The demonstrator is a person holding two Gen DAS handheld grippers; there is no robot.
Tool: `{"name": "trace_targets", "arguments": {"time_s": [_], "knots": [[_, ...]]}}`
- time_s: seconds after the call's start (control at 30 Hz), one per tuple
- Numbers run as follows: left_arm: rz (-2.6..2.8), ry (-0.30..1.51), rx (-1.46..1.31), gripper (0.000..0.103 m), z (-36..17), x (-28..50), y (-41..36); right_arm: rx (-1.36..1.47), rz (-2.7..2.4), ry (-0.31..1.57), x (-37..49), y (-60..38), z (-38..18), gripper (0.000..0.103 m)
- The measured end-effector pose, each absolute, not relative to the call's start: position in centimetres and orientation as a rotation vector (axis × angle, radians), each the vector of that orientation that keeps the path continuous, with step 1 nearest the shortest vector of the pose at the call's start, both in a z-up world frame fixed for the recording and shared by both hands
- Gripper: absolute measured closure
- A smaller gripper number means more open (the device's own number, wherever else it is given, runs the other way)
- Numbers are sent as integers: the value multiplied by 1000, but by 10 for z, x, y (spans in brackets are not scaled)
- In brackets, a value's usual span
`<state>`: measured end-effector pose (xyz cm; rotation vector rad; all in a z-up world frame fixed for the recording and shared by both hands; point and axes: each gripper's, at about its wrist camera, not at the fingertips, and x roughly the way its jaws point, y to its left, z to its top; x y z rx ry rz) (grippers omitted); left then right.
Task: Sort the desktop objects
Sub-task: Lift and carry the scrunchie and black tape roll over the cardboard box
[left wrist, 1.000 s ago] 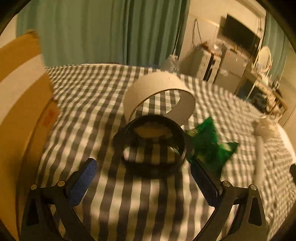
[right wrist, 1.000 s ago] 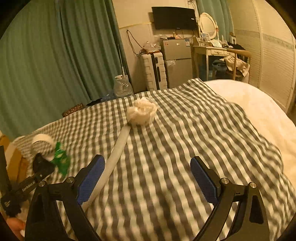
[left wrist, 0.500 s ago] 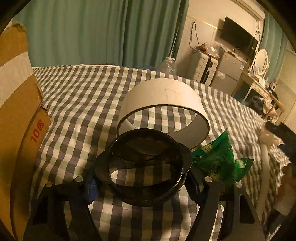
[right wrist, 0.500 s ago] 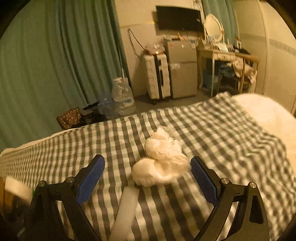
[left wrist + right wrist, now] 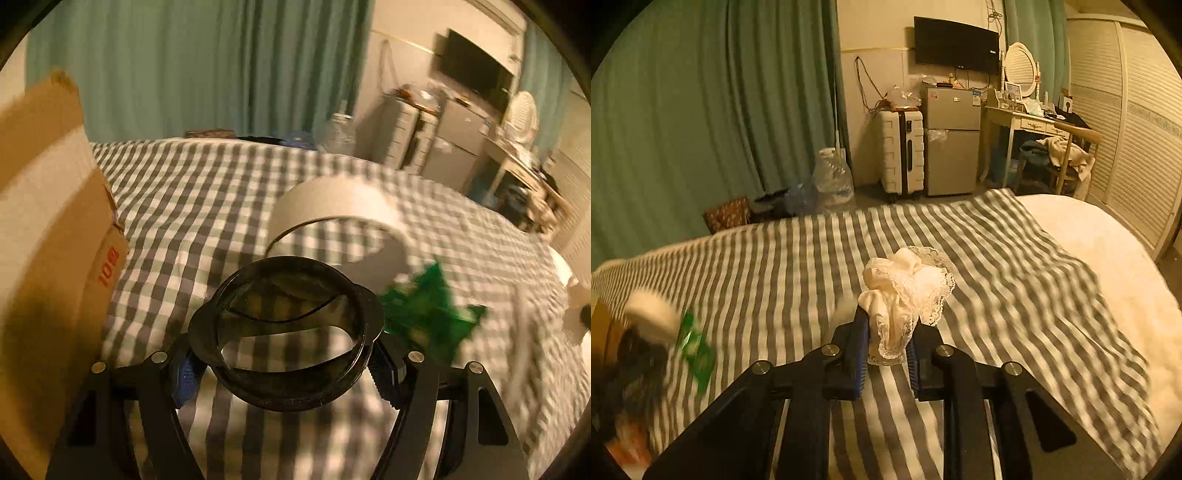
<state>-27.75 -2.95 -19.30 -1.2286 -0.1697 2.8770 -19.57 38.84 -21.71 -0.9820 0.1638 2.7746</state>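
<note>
Gripping black ring (image 5: 284,332); box (image 5: 44,236) contents seemingly hidden.

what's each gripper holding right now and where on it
Left gripper clamps the black tape roll across its outer sides. Right gripper pinches the lace cloth at its near end.

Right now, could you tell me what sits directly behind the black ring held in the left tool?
Behind the black ring stands a white tape roll on the checked cloth. The ring hides the roll's lower edge, so contact is unclear.
</note>
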Motion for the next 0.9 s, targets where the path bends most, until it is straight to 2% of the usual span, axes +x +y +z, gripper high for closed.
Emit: {"name": "trace_targets", "arguments": {"time_s": [0.1, 0.17, 0.33, 0.43, 0.63, 0.9], "knots": [[2922, -118, -1117, 27, -160, -249, -26, -1004, 2774, 160, -157, 383, -206, 86], [2894, -145, -1084, 27, -140, -228, -25, -1005, 2772, 167, -134, 377, -198, 86], [2795, -170, -1185, 27, -118, -186, -22, -1040, 2800, 185, -86, 362, -173, 86], [2762, -173, -1228, 27, -106, -154, -28, -1051, 2836, 119, -56, 344, -156, 86], [2800, -108, -1194, 27, -66, -109, -36, -1014, 2897, 184, -9, 323, -129, 86], [2843, -115, -1107, 27, -20, -73, -57, -952, 3024, 118, 20, 279, -91, 86]]}}
